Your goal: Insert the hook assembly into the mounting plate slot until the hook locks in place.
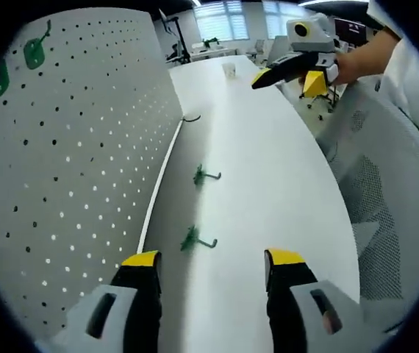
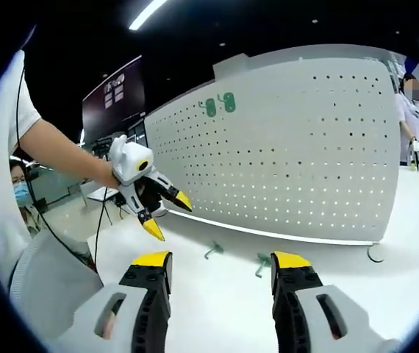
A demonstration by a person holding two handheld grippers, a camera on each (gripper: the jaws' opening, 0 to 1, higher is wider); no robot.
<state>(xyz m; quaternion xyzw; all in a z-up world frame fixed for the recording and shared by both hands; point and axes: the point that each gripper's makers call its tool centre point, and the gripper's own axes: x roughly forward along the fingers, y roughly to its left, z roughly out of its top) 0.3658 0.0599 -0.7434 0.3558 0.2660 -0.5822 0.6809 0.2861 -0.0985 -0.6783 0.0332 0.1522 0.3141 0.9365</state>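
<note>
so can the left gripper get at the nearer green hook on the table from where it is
Probably yes. The left gripper is open, and the nearer green hook lies on the bare white table just ahead of its fingers, slightly toward the pegboard, with nothing between them.

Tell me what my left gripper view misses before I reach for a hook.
Observer: Seen from the right gripper view, your left gripper hangs above the table, open and holding nothing.
Operator: Report the right gripper up close.
Observer: The right gripper is open, with nothing between its jaws.
Operator: Check for bystanders.
Observer: A person stands beyond the far end of the pegboard.
</note>
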